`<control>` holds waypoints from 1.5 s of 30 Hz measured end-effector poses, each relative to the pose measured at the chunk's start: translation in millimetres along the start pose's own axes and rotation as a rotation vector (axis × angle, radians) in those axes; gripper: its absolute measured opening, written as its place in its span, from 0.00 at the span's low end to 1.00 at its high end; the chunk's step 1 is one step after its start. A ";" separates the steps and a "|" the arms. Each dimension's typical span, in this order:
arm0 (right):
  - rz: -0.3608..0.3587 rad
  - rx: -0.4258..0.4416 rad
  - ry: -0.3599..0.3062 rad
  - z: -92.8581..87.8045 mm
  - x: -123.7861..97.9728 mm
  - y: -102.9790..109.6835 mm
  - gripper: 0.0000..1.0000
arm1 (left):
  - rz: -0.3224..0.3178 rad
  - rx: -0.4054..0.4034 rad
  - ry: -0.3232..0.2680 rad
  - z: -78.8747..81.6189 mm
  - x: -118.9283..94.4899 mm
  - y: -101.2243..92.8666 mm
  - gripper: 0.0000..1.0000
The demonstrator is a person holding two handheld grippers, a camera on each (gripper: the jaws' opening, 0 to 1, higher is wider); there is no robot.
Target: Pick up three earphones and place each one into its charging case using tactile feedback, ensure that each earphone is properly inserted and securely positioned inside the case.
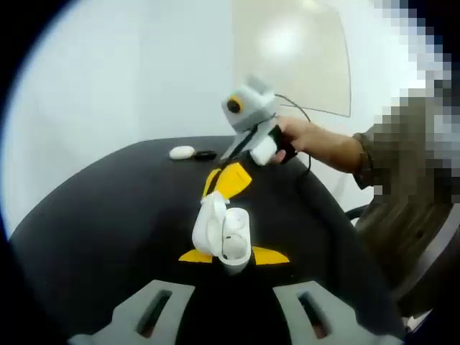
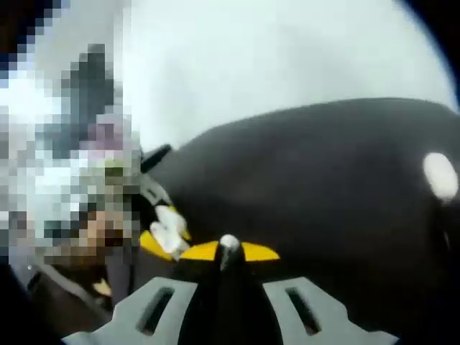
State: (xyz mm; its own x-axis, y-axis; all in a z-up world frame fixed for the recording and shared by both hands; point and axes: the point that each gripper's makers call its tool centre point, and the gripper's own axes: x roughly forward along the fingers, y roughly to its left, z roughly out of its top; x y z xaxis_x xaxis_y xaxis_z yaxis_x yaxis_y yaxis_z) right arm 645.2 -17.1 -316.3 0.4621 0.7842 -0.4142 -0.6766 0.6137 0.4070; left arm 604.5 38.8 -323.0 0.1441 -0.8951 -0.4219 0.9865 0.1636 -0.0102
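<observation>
The left gripper (image 1: 233, 256) pinches the open white charging case (image 1: 228, 238), and right above the case the right gripper (image 2: 228, 251) nips what looks like a tiny, light, slippery earphone (image 2: 228, 243), best held gently by its sides.

We note our left tool (image 1: 231, 253): grey slotted jaws, yellow tips. Right tool (image 2: 228, 248): likewise grey, black cable. Olive sleeve (image 1: 392, 154), frame right.

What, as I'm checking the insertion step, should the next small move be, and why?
Probably ease the right hand-held gripper toward the open case held by the left hand-held gripper, since its earphone is gripped but not yet seated.
</observation>
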 end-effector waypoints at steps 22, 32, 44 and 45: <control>0.070 -0.317 0.071 0.9 -3.8 -6.6 0.16 | -0.003 0.005 -0.005 -4.0 -7.1 12.2 0.14; 0.062 -0.414 0.037 9.3 -9.3 -1.2 0.13 | -0.006 0.003 -0.008 -4.4 -7.6 14.6 0.14; 0.083 -1.020 -0.252 39.5 -19.2 79.1 0.13 | -0.007 -0.001 -0.008 -2.6 -4.6 14.9 0.14; 0.092 -1.060 -0.251 35.9 -16.3 82.9 0.13 | -0.007 -0.001 -0.009 -2.1 -3.8 13.7 0.14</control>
State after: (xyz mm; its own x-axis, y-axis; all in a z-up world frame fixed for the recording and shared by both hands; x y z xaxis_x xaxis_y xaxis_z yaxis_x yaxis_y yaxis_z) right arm 602.2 24.3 -246.6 0.4067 0.8933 -0.1913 -0.8091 0.2549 -0.5295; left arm 617.3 45.3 -323.5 0.1382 -0.8997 -0.4140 0.9873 0.1581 -0.0140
